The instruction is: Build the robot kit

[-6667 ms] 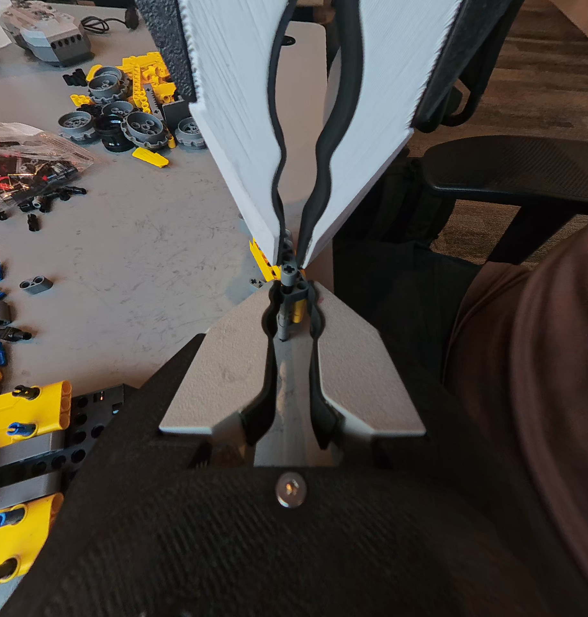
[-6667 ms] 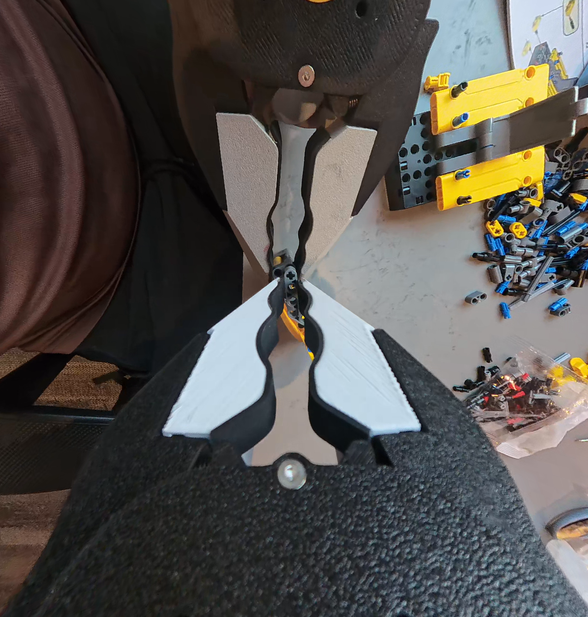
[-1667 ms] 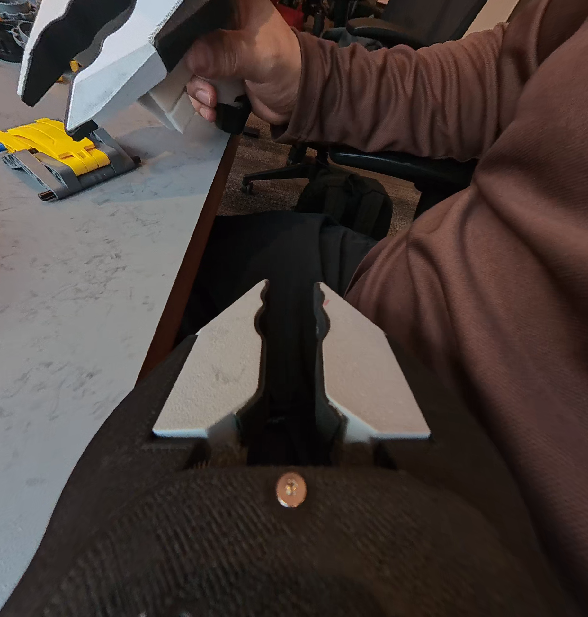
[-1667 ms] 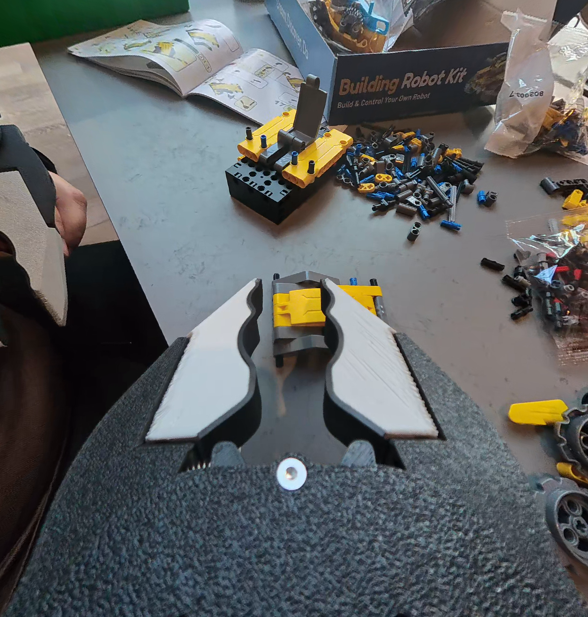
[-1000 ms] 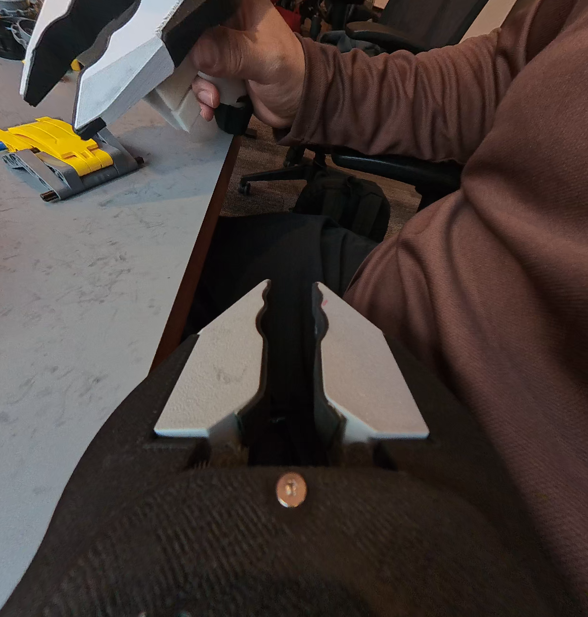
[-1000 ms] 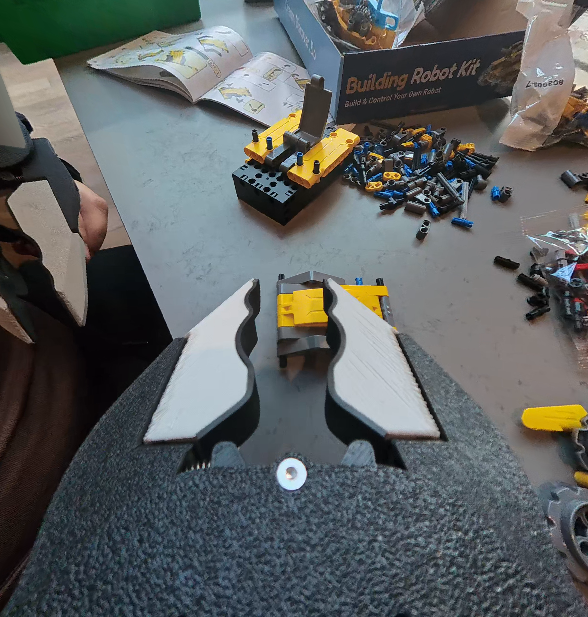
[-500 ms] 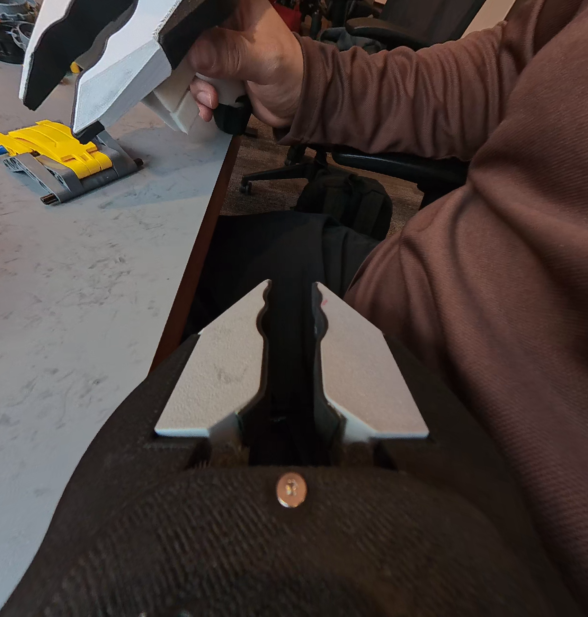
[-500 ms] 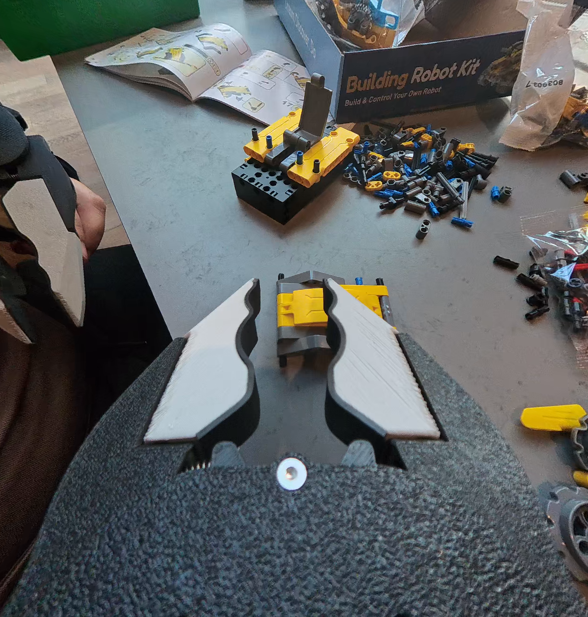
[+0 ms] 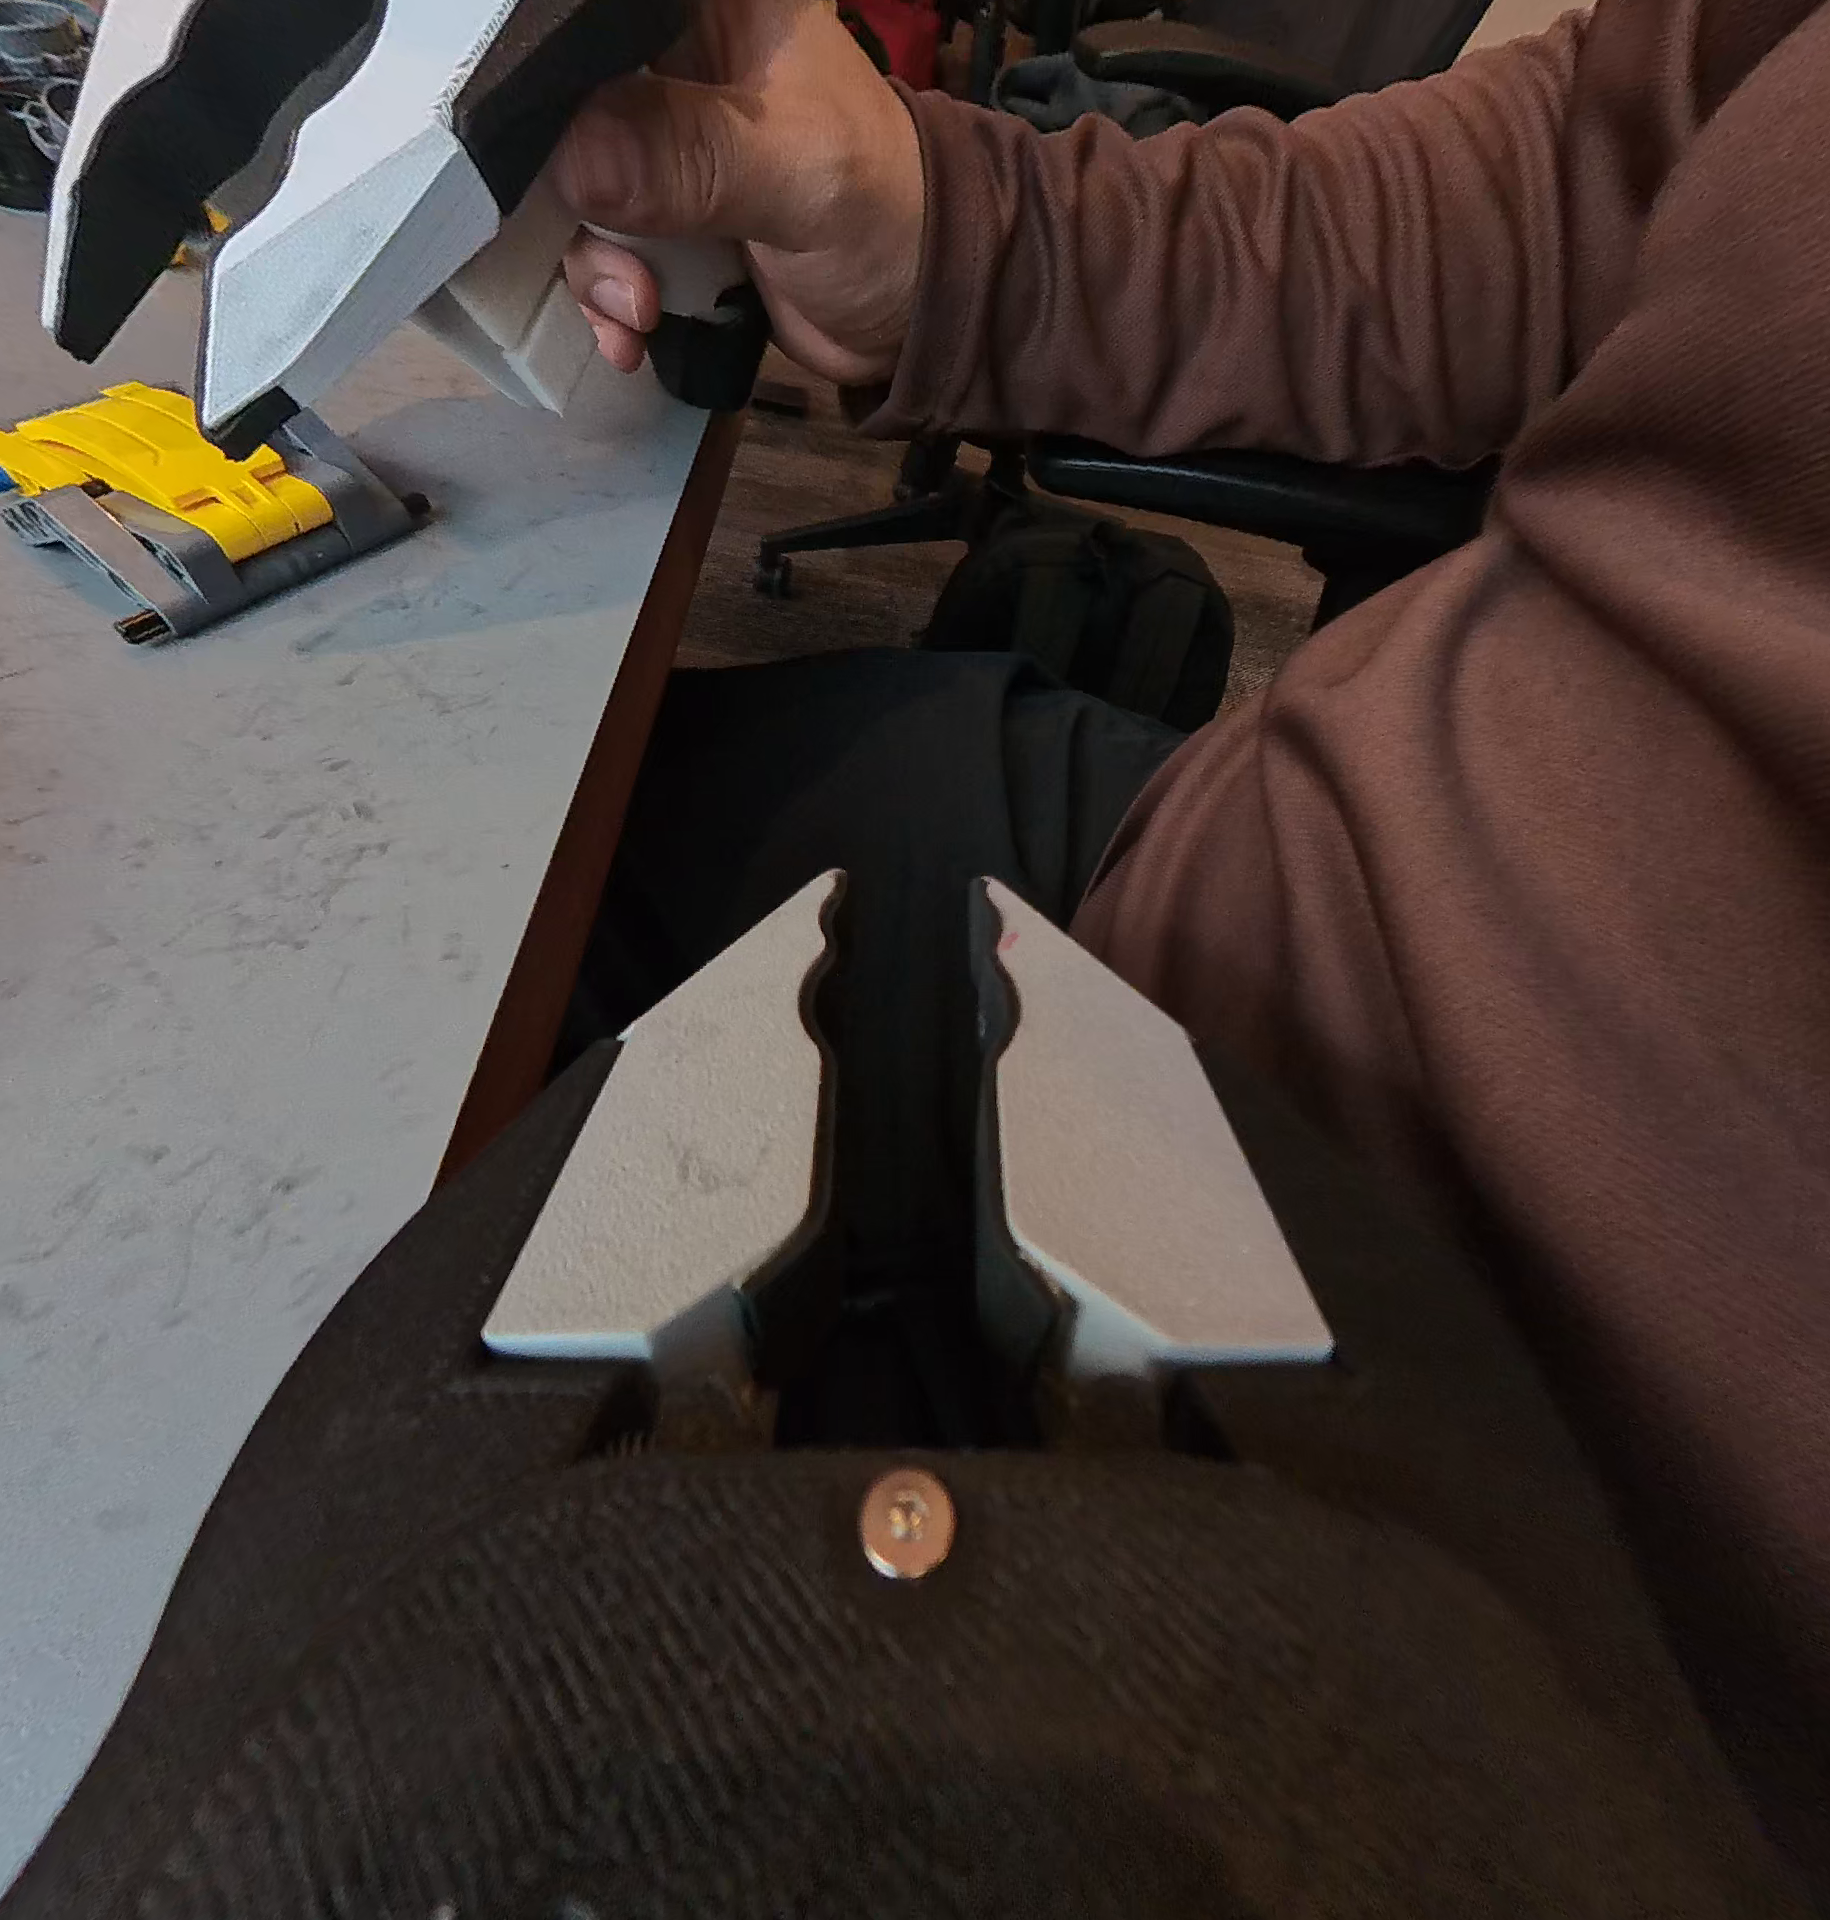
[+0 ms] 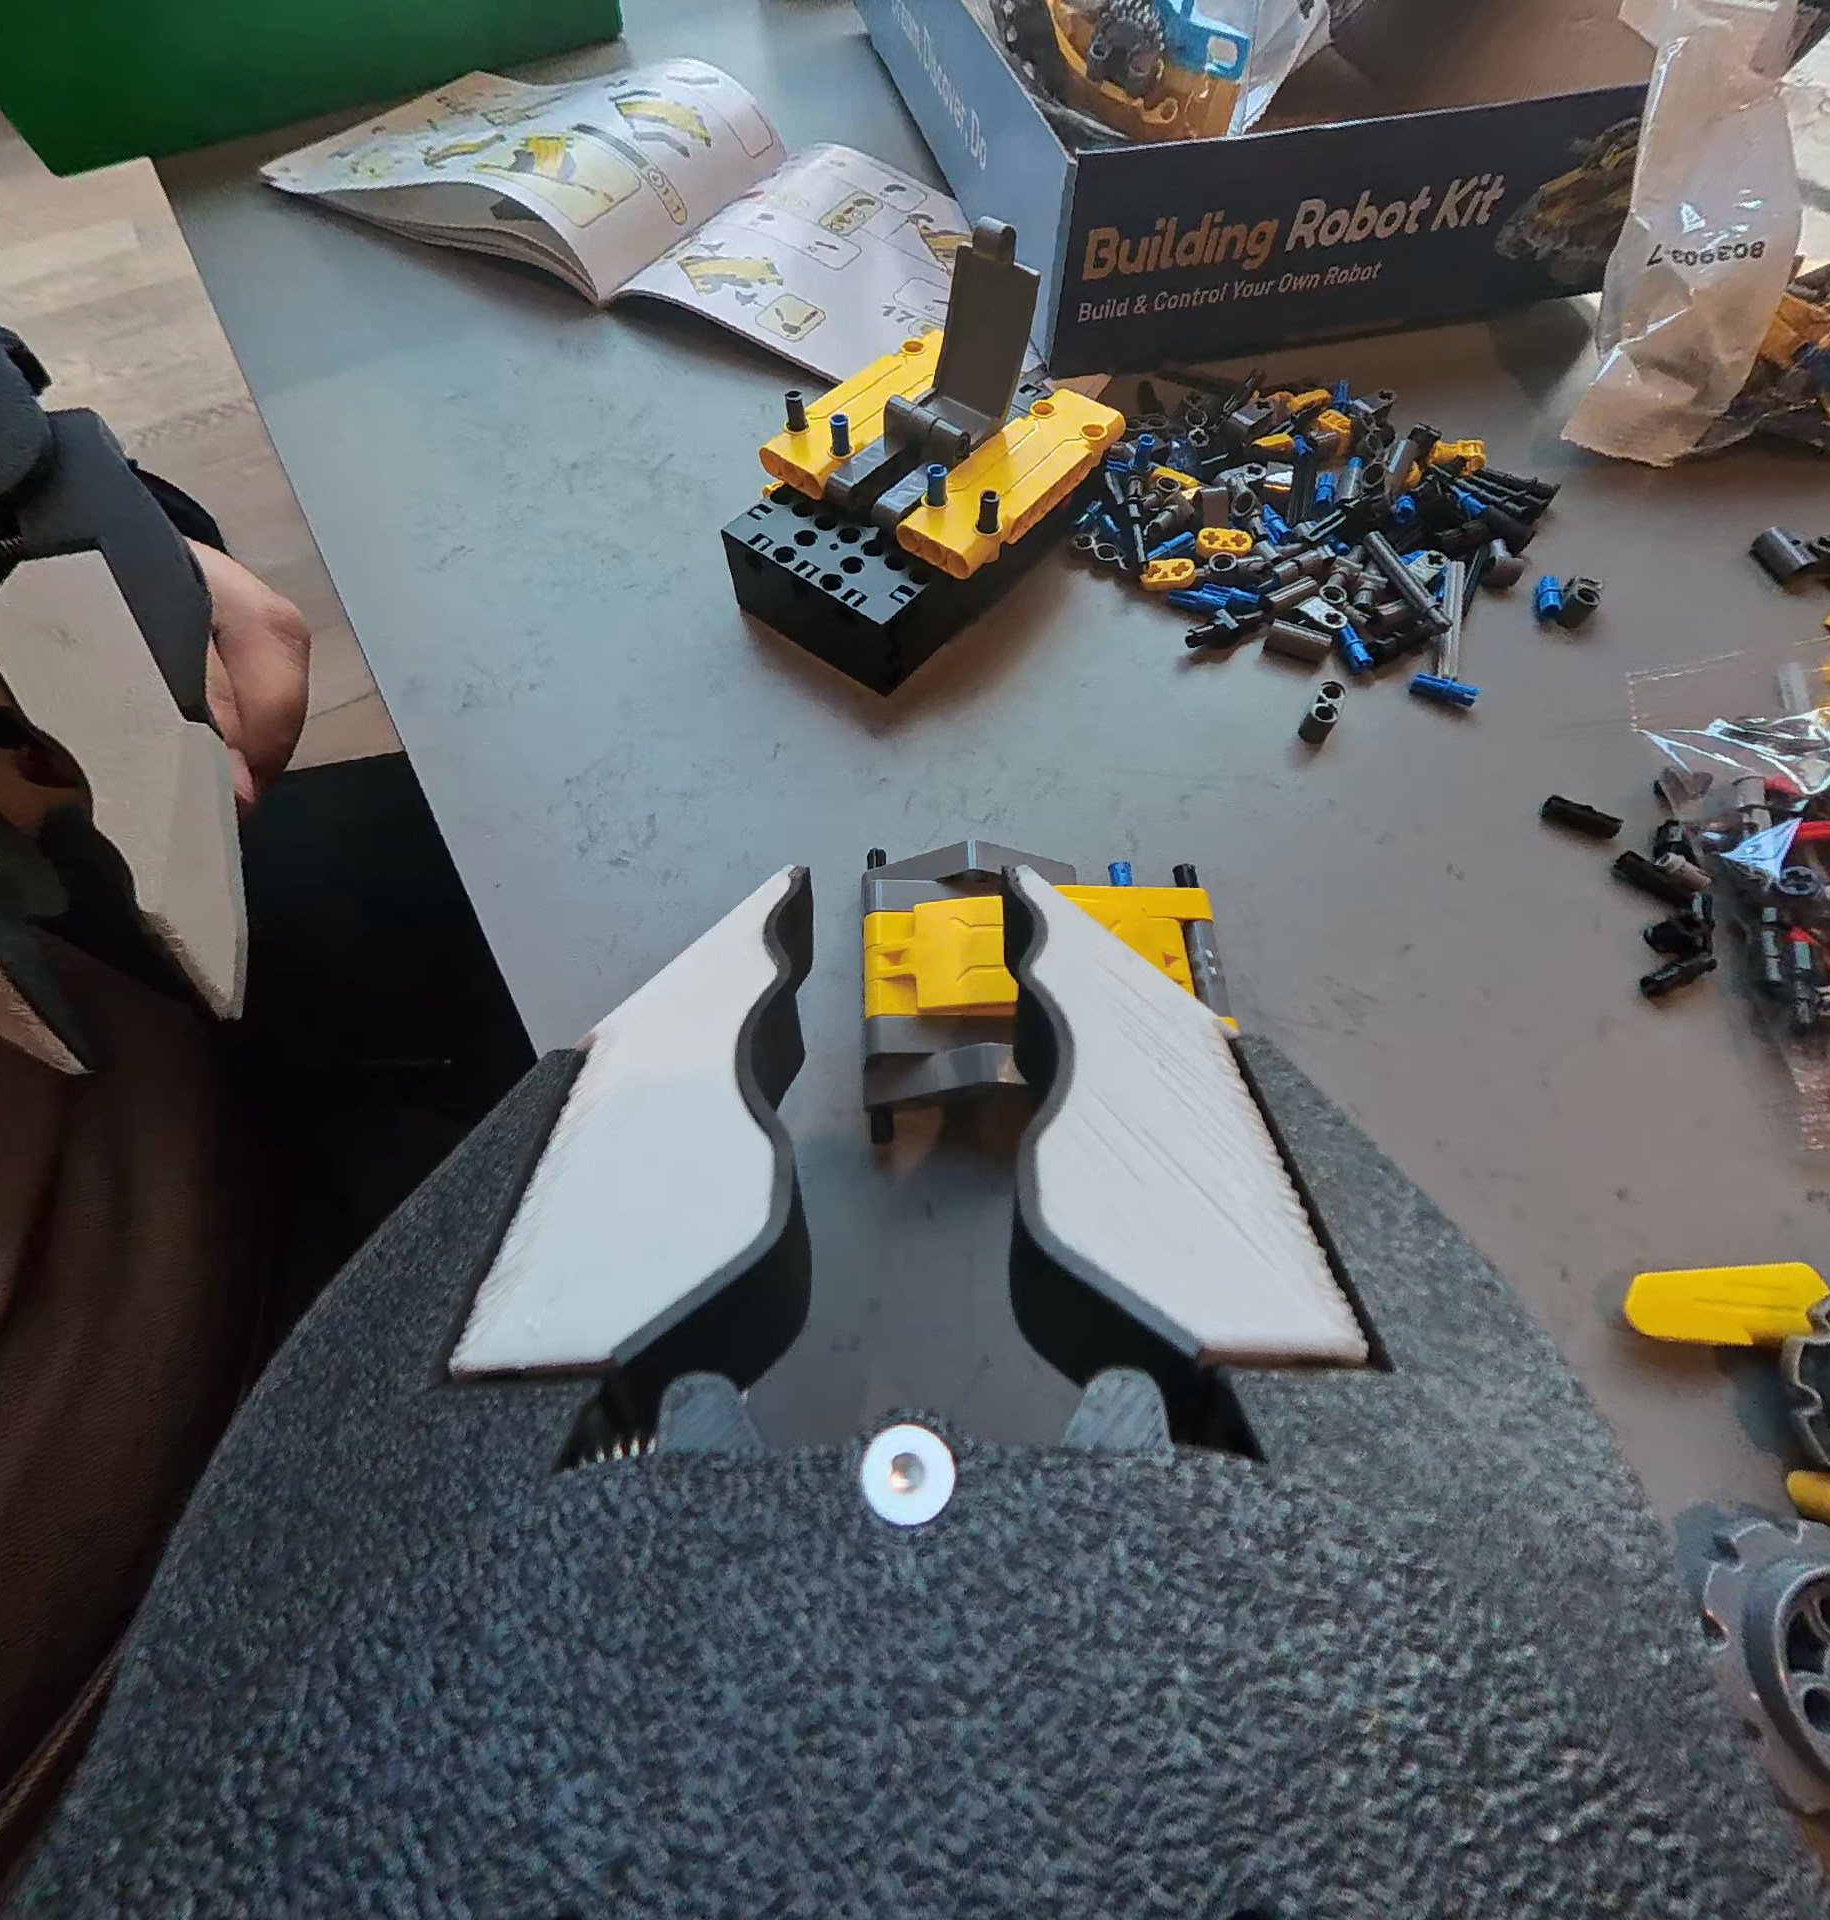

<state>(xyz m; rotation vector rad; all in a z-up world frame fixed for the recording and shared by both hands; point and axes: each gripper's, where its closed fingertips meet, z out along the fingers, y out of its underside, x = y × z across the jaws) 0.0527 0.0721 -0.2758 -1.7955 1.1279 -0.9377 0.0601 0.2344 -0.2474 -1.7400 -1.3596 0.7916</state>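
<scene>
My right gripper (image 10: 906,883) hangs wide open over the yellow-grey assembly (image 10: 952,961) near the table's (image 10: 599,727) front edge. My left gripper (image 9: 906,883) is narrowly open, empty, off the table. A careless descent could nudge the assembly toward that edge.

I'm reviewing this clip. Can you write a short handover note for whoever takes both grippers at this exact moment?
Left gripper: open, empty, held off the table edge over the person's lap.
Right gripper: open, holding nothing, poised low over the yellow-and-grey assembly. One fingertip is at its top, and I cannot tell whether it touches.
That assembly lies flat on the table near the front edge.
Farther back is a black block with yellow panels and a grey seat, with a pile of loose pins beside it. Behind them are the booklet and the box.
Wheels are at the right.
</scene>
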